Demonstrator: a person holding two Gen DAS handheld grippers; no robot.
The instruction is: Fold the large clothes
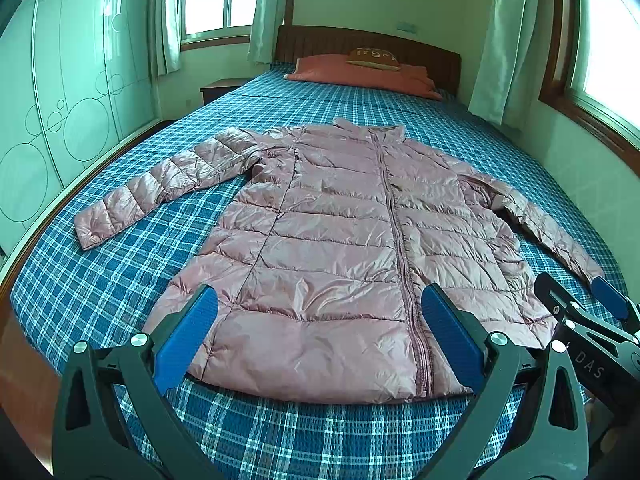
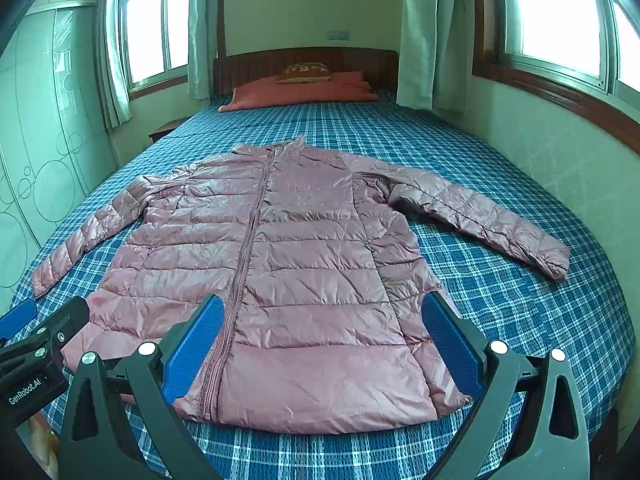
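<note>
A pink quilted puffer jacket [image 1: 332, 240] [image 2: 288, 264] lies flat and zipped on the bed, collar toward the headboard, both sleeves spread outward. My left gripper [image 1: 320, 320] hangs open over the hem, left of the zipper, holding nothing. My right gripper [image 2: 322, 328] hangs open over the hem's right half, also holding nothing. In the left wrist view the right gripper [image 1: 592, 312] shows at the right edge, near the right sleeve cuff. In the right wrist view the left gripper [image 2: 40, 324] shows at the left edge, near the left cuff.
The bed has a blue plaid sheet [image 1: 120, 280] [image 2: 520, 300]. An orange pillow [image 2: 304, 90] lies by the wooden headboard [image 2: 304, 64]. A wardrobe [image 1: 60, 100] stands left, a wall with windows [image 2: 560, 24] runs along the right, and a small nightstand [image 1: 218, 88] sits at the far left.
</note>
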